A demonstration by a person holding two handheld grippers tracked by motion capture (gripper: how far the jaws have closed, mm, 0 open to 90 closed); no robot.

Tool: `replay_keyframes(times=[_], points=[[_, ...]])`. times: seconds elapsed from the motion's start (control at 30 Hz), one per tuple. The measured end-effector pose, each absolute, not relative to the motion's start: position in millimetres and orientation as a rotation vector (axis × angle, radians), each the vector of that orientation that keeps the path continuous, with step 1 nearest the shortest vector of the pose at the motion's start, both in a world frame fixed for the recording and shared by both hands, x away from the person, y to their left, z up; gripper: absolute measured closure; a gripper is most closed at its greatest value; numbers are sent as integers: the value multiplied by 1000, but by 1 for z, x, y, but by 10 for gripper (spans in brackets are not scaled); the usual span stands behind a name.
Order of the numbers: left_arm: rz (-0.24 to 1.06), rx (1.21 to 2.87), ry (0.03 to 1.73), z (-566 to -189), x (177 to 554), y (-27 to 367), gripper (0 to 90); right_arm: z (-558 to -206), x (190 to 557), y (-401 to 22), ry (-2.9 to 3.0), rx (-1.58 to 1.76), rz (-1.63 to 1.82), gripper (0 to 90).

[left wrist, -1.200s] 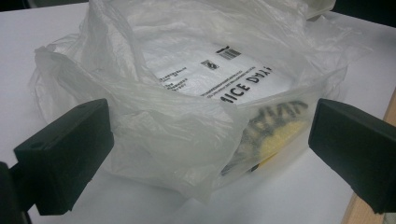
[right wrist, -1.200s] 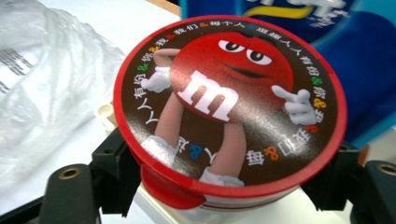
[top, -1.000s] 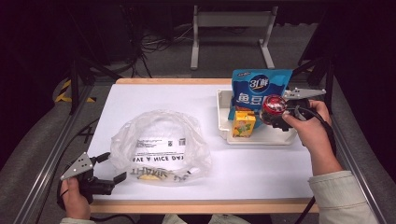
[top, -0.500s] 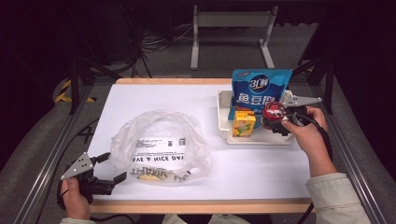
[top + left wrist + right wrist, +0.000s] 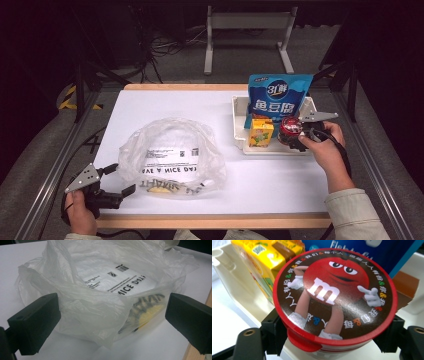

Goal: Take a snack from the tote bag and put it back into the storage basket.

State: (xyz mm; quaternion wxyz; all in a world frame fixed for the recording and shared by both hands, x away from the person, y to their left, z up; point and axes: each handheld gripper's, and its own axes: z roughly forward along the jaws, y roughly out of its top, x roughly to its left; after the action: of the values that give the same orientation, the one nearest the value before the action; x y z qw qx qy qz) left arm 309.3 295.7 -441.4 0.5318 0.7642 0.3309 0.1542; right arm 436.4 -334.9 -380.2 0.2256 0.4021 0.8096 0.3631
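Lowered into the white tray [image 5: 239, 131], right jaws grip the red m&m's tub [image 5: 334, 296]; left jaws gape.

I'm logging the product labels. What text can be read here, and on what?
"m": red tub lid, ringed by Chinese characters too small to read.
"31鲜" and "鱼豆腐": blue pouch.
"NICE DAY": plastic bag, seen mirrored in the high view; its fine print is unreadable.
Yellow carton: print too blurred.

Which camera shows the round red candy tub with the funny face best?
The right gripper view: the candy tub sits close up between the right gripper's jaws, its lid picture sharp. The high view shows the tub small in the white tray. The left gripper view looks at the plastic bag instead.
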Motion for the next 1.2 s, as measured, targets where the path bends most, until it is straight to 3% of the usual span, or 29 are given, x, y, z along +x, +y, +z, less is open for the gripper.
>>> replay_keyframes(times=[0.77, 1.2], points=[[369, 1821, 791, -442, 309, 296, 6, -416, 443, -334, 2279, 1134, 953, 257], [369, 1820, 788, -441, 309, 296, 6, -419, 447, -331, 2271, 1155, 904, 256]])
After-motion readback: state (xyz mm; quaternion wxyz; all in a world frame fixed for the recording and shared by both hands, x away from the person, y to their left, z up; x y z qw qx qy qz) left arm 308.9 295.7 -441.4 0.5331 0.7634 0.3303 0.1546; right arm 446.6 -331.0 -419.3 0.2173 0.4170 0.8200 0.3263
